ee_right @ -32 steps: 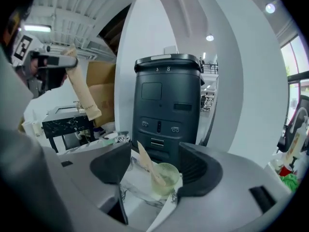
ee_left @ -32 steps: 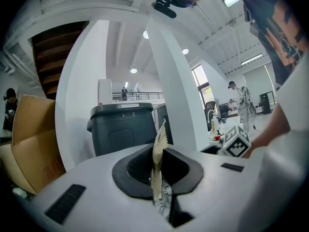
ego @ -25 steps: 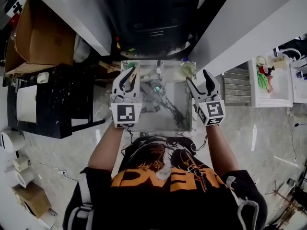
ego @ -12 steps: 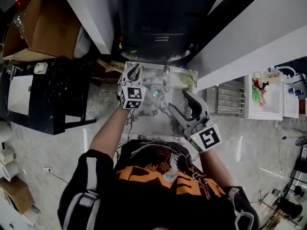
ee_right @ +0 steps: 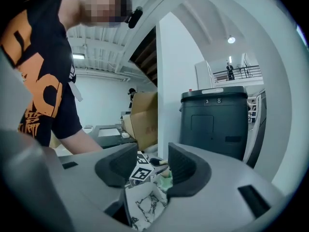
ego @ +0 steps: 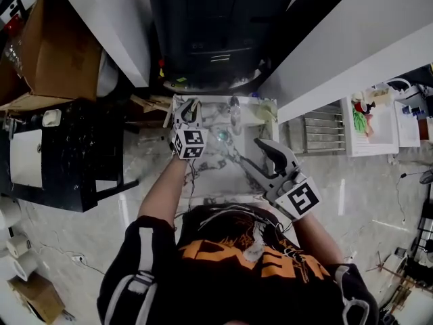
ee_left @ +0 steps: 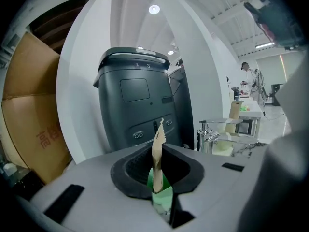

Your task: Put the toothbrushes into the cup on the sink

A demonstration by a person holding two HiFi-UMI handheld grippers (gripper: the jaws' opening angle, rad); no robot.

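Note:
A small white marbled sink (ego: 220, 175) stands below me, with a chrome faucet (ego: 235, 107) at its back. A pale green cup (ego: 266, 114) stands at the back right corner; in the left gripper view the cup (ee_left: 226, 146) shows beyond the faucet (ee_left: 207, 138). My left gripper (ego: 187, 114) hovers over the sink's back left, shut on a tan-handled toothbrush (ee_left: 157, 146) that sticks up from a green part pinched in the jaws. My right gripper (ego: 260, 156) hangs over the sink's front right, pointing left. Its jaws have just been closing, they stand apart and hold nothing.
A dark grey bin-like unit (ego: 206, 32) rises right behind the sink between white wall panels (ego: 352, 39). A cardboard box (ego: 57, 53) and a black shelf (ego: 67, 147) stand to the left. A small teal thing (ego: 221, 135) lies in the basin.
My left gripper has sunk toward the sink's back left with the toothbrush. My right gripper has drawn back to the front right, swung to point left, and its jaws have narrowed.

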